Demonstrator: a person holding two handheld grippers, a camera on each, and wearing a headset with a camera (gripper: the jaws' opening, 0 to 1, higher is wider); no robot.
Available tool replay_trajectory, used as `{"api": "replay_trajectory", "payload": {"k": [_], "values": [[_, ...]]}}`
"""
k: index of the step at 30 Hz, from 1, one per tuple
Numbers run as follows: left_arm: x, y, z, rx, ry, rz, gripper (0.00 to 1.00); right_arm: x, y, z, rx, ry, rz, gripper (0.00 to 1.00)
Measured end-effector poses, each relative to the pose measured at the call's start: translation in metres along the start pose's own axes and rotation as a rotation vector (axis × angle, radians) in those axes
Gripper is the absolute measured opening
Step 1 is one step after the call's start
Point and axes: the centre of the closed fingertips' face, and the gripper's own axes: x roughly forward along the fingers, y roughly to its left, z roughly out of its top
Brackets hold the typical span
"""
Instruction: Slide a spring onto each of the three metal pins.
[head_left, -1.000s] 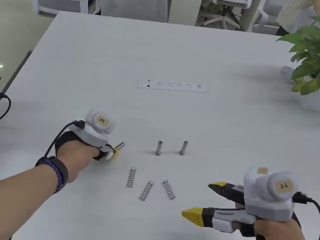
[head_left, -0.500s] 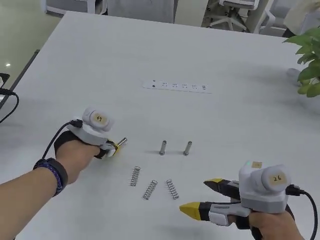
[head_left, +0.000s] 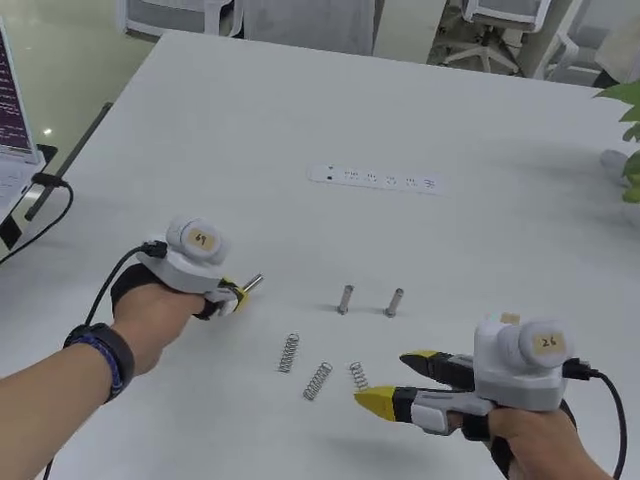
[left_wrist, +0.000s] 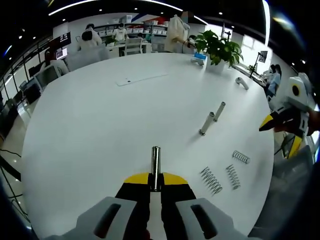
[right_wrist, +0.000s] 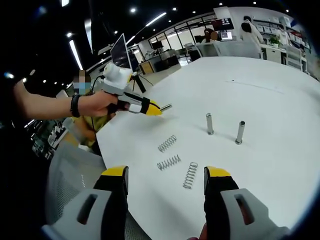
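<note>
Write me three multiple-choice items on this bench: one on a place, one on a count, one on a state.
1. Where do the springs lie, relative to the two standing pins? A nearer the person; B farther from the person; C between the two.
2. How many springs lie on the table? A two; B three; C five.
3. How is the left hand-held gripper? A open and empty; B shut on a spring; C shut on a pin.

1 A: the head view shows them on the person's side of the standing pins.
2 B: three lie side by side.
3 C: in the left gripper view its jaws clamp a metal pin.
</note>
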Motion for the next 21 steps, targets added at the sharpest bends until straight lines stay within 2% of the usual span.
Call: {"api": "replay_trajectory", "payload": {"k": [6,14,21], "values": [[-0.008,-0.003,-0.005,-0.004,-0.009,0.003,0.0,0.01,0.006,0.011,0.015,-0.022,0.032,0.57],[-0.016,-0.007,-0.004,0.008,-0.026,0.0,0.0,0.028,0.014,0.02,0.013,-0.023,0.074,0.55],[-0.024,-0.018,-0.004,0.029,-0.041,-0.009,0.0,0.042,0.02,0.03,0.008,-0.025,0.109,0.52]]}}
